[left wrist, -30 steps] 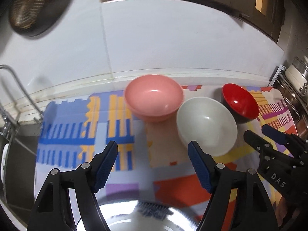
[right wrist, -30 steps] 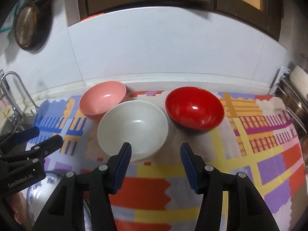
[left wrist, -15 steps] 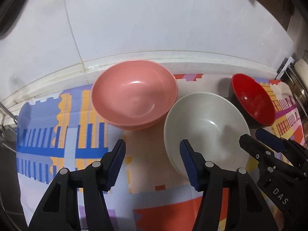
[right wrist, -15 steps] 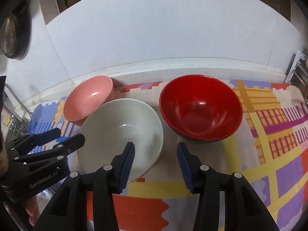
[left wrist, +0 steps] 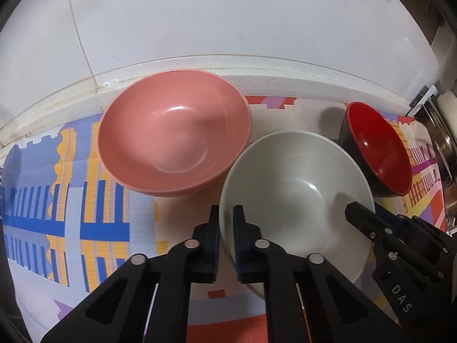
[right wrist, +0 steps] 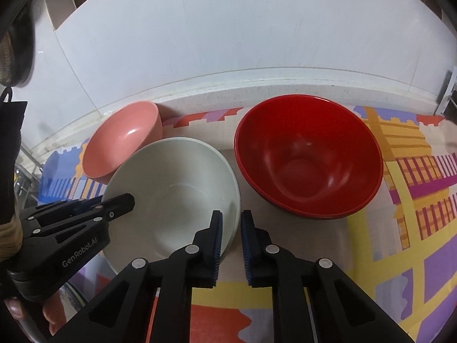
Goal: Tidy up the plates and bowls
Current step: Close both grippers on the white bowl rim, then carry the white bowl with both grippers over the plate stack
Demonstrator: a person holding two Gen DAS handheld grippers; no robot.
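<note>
Three bowls stand on a patterned cloth: a pink bowl (left wrist: 174,131) at the left, a white bowl (left wrist: 297,197) in the middle and a red bowl (left wrist: 377,157) at the right. My left gripper (left wrist: 226,214) is shut on the white bowl's left rim. My right gripper (right wrist: 230,221) is closed on the white bowl's (right wrist: 174,188) right rim, beside the red bowl (right wrist: 308,160). The pink bowl (right wrist: 122,140) sits behind the white one. Each gripper shows in the other's view: the right gripper (left wrist: 360,217), the left gripper (right wrist: 125,203).
The colourful cloth (right wrist: 400,228) covers the counter up to the white tiled wall (left wrist: 228,23). A metal rack (left wrist: 440,131) stands at the right edge. A dark strainer (right wrist: 11,51) hangs on the wall at the left. A plate's rim (right wrist: 71,297) shows at the lower left.
Both grippers have moved forward to the white bowl and closed on its rim, the left on the left side and the right on the right side.
</note>
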